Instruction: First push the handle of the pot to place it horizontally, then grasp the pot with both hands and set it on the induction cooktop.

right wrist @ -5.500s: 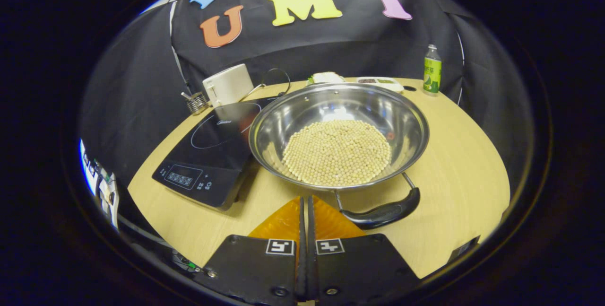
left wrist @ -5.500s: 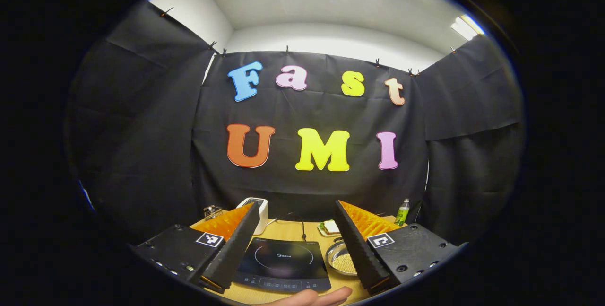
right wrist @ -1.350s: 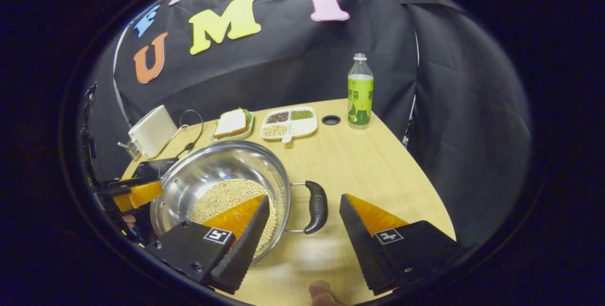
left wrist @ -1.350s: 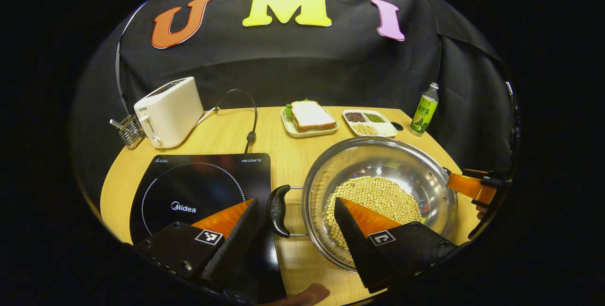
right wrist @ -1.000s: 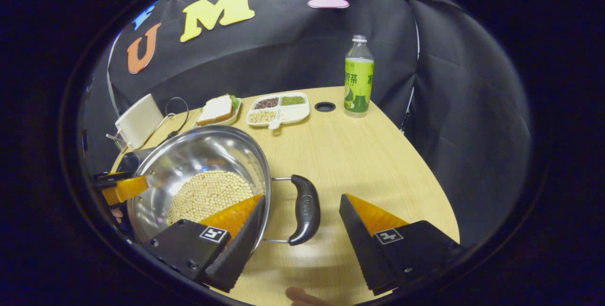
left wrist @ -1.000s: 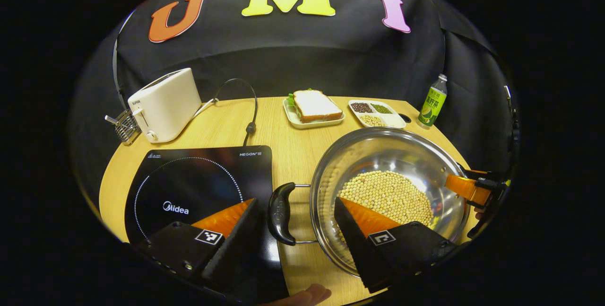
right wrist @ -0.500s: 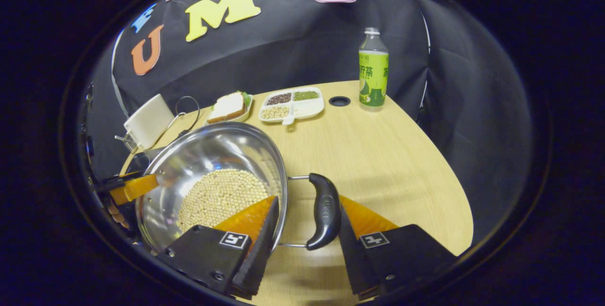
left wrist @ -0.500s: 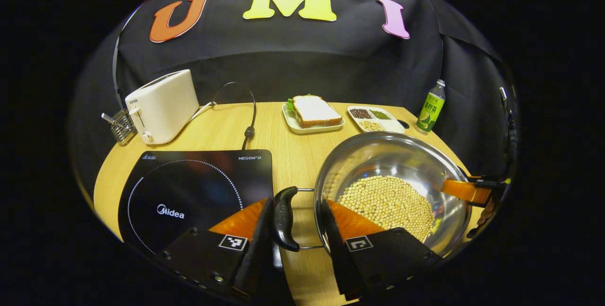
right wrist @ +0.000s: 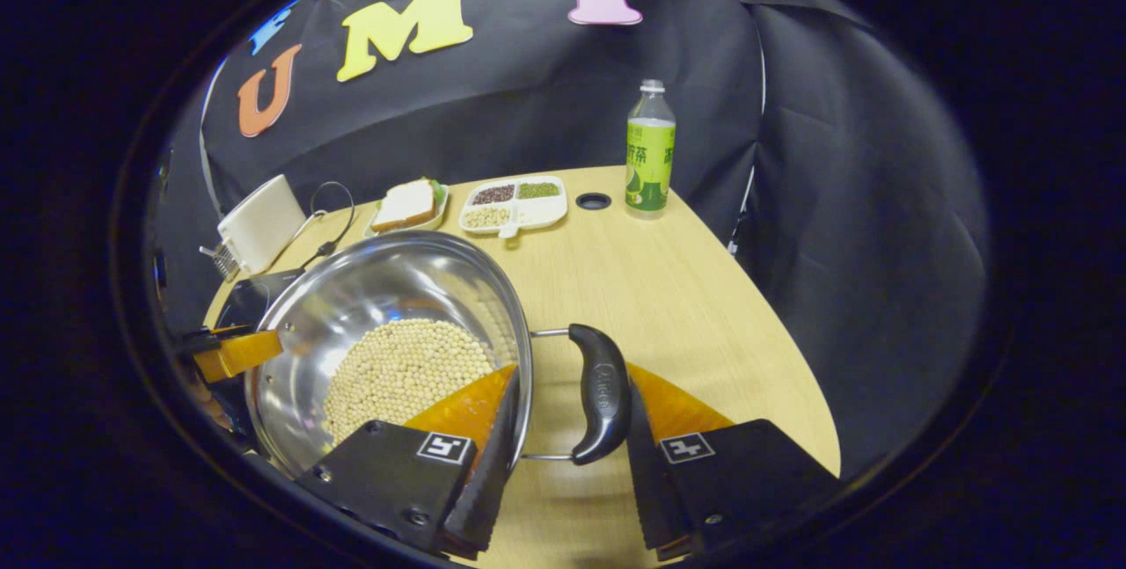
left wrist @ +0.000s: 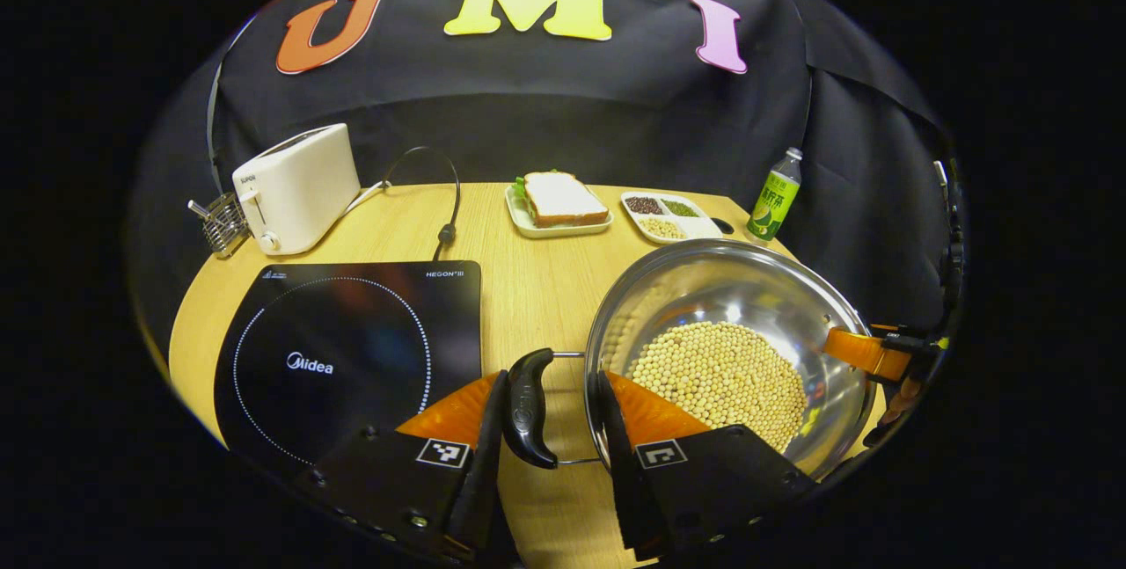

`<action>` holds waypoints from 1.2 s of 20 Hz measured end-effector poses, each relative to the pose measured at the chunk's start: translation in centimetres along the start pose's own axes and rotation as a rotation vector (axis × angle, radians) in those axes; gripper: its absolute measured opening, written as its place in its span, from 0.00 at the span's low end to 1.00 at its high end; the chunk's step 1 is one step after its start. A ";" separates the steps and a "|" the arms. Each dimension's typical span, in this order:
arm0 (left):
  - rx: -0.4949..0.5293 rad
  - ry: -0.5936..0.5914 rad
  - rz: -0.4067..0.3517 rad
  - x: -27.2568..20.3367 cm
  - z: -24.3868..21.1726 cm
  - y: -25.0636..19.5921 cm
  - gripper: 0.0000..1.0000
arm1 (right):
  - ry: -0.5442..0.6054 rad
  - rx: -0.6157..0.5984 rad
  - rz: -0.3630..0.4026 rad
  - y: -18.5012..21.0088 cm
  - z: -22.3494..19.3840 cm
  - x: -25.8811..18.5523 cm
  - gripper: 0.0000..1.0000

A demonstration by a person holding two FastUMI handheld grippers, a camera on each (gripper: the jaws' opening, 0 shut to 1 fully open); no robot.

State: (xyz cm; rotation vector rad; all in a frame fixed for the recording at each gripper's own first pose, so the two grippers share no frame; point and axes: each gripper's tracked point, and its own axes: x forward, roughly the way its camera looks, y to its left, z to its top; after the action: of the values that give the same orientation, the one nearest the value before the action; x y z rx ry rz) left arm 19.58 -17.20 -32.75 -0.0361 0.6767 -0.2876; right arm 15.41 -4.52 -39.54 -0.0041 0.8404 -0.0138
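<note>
The steel pot [left wrist: 739, 288] holds pale beans and sits right of the black induction cooktop [left wrist: 343, 349], its two black handles pointing left and right. My left gripper [left wrist: 550, 415] is shut on the left handle [left wrist: 526, 406], with one finger outside the grip and the other at the pot's rim. My right gripper [right wrist: 572, 428] is shut the same way on the right handle [right wrist: 601, 393] of the pot [right wrist: 396, 296]. The right gripper [left wrist: 866, 353] also appears beyond the pot in the left gripper view. I cannot tell whether the pot touches the table.
On the round wooden table [left wrist: 528, 288], a white toaster [left wrist: 295, 186] and a wire holder [left wrist: 215, 222] stand at the back left. A sandwich plate [left wrist: 554, 204], a divided dish [left wrist: 673, 217] and a green bottle [left wrist: 772, 200] line the back. The cooktop's cable [left wrist: 444, 217] lies behind it.
Both grippers went from wide open beside the handles to closed around them. Earlier the right gripper was shut near a handle at the pot's front, and the left was raised.
</note>
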 end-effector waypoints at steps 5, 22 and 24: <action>0.018 -0.071 0.000 -4.6 1.5 0.5 0.54 | -0.055 -0.011 0.003 1.1 1.0 -4.8 0.63; -0.041 -0.294 0.115 -16.8 7.6 14.4 0.53 | -0.096 -0.066 0.156 17.6 5.1 -11.1 0.64; -0.047 -0.312 0.135 -17.5 8.6 16.4 0.53 | -0.103 -0.070 0.172 19.8 6.0 -11.4 0.64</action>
State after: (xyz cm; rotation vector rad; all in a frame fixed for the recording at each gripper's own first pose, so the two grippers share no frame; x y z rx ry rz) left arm 16.05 2.85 -17.39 -0.0786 0.3735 -0.1316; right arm 12.47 15.39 -27.24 0.0020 0.7353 0.1761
